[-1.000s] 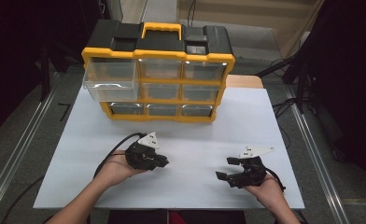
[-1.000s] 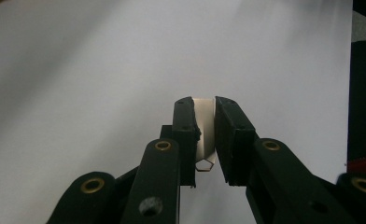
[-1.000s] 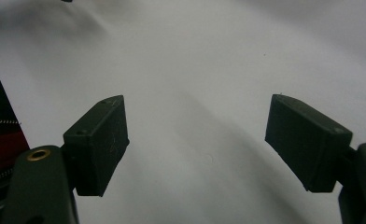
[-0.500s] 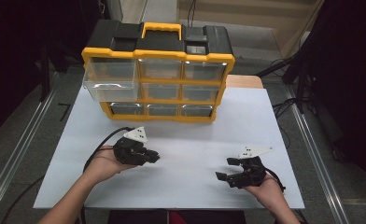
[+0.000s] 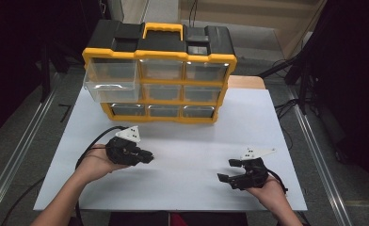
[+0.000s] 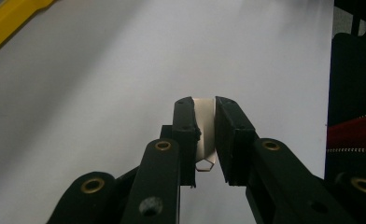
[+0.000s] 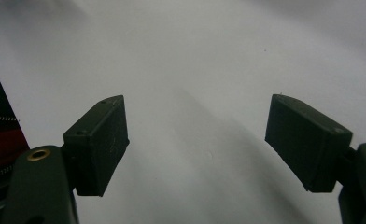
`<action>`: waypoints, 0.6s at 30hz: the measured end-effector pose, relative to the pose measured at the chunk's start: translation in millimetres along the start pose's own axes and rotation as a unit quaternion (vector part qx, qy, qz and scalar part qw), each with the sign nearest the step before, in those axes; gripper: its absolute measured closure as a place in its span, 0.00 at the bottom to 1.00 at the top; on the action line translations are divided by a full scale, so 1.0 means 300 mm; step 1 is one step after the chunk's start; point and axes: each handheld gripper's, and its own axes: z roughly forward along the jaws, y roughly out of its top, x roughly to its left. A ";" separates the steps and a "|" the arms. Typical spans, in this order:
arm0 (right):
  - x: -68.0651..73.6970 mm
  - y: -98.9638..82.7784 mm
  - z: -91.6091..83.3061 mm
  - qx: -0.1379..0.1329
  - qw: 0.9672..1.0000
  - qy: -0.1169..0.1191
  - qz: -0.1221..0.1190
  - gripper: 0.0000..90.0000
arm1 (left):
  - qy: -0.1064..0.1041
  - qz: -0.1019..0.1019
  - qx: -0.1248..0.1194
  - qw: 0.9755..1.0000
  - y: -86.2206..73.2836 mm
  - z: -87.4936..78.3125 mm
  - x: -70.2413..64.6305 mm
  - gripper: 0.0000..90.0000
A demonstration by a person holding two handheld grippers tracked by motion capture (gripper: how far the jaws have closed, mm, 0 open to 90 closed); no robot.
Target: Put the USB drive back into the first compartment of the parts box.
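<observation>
left claw (image 6: 204, 135) clamps small metal piece (image 6: 204, 128), right claw (image 7: 197, 149) wide.

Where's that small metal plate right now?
In the left gripper view, the small metal plate sits pinched between the left gripper's jaws, above the white table.

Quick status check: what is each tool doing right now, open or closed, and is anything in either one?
Left tool: closed on a small, thin metal piece.
Right tool: open, nothing between its jaws, above the white table.
</observation>
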 end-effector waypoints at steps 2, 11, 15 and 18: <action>0.001 0.001 0.001 -0.002 1.000 -0.002 -0.002 0.22 | -0.009 0.001 0.000 1.000 0.007 -0.014 -0.008 0.89; -0.002 0.001 0.001 -0.004 1.000 0.005 0.002 0.22 | -0.051 0.009 -0.017 0.999 0.042 -0.051 -0.031 0.89; -0.004 0.001 0.000 -0.005 1.000 0.006 0.003 0.22 | -0.045 0.015 -0.013 0.999 0.062 -0.083 -0.032 0.89; -0.004 0.002 0.001 -0.005 1.000 0.006 0.002 0.22 | -0.043 0.017 -0.012 0.999 0.074 -0.102 -0.030 0.89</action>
